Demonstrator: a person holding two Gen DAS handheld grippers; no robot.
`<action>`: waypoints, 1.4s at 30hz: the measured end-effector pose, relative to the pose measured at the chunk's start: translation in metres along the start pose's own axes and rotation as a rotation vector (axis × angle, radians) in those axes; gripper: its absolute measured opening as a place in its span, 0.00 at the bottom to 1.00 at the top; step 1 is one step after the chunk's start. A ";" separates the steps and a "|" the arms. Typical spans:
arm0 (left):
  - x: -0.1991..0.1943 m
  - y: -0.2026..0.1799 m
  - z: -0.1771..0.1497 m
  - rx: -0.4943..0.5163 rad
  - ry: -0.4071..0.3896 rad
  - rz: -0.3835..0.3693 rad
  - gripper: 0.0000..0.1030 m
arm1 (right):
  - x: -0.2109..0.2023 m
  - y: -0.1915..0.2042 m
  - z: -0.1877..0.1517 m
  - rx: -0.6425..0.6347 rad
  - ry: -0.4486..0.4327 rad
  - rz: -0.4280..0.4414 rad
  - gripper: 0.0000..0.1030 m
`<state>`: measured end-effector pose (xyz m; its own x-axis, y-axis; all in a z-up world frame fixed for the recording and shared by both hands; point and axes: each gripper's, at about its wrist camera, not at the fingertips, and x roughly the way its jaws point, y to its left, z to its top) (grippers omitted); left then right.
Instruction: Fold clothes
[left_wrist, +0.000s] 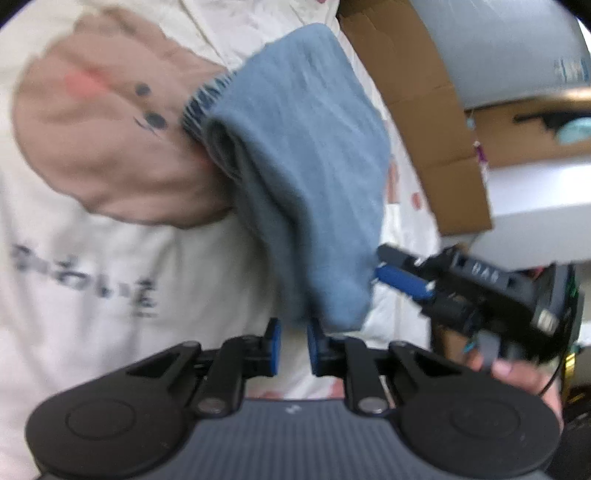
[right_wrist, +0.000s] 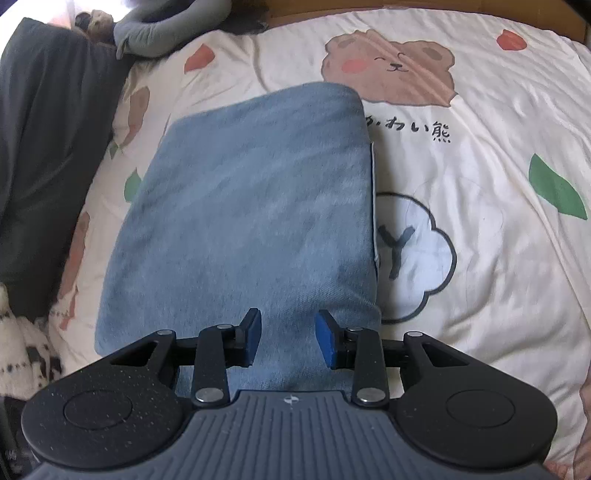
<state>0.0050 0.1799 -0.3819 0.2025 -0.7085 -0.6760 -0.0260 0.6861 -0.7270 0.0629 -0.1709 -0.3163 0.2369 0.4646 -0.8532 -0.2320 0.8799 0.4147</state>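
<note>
A folded blue cloth (right_wrist: 243, 206) lies on a cream bedspread printed with a brown bear (right_wrist: 391, 70). My right gripper (right_wrist: 289, 341) stands over the cloth's near edge, and the thick fold fills the space between its pads. The left wrist view shows the same right gripper (left_wrist: 388, 267) from the side, pinching the edge of the blue cloth (left_wrist: 306, 166). My left gripper (left_wrist: 293, 345) has its jaws nearly together at the cloth's lower corner. That corner reaches in between the fingertips, though the picture is blurred.
A dark garment (right_wrist: 44, 155) and a grey sleeve (right_wrist: 166, 29) lie at the bed's left and far side. Brown cardboard boxes (left_wrist: 436, 122) and a grey wall stand beside the bed on the right. A hand (left_wrist: 517, 376) holds the right gripper.
</note>
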 end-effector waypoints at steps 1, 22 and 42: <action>-0.006 -0.001 0.002 0.012 -0.002 0.013 0.19 | 0.000 -0.002 0.001 0.010 -0.001 0.017 0.42; -0.080 -0.014 0.077 0.144 -0.161 0.194 0.75 | -0.001 -0.029 0.022 0.034 -0.076 0.021 0.63; -0.018 -0.015 0.151 0.173 -0.162 0.134 0.80 | 0.036 -0.059 0.040 0.122 -0.115 0.118 0.70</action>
<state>0.1498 0.2070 -0.3409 0.3634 -0.5831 -0.7266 0.1015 0.8001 -0.5913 0.1231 -0.2020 -0.3582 0.3221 0.5677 -0.7576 -0.1499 0.8207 0.5513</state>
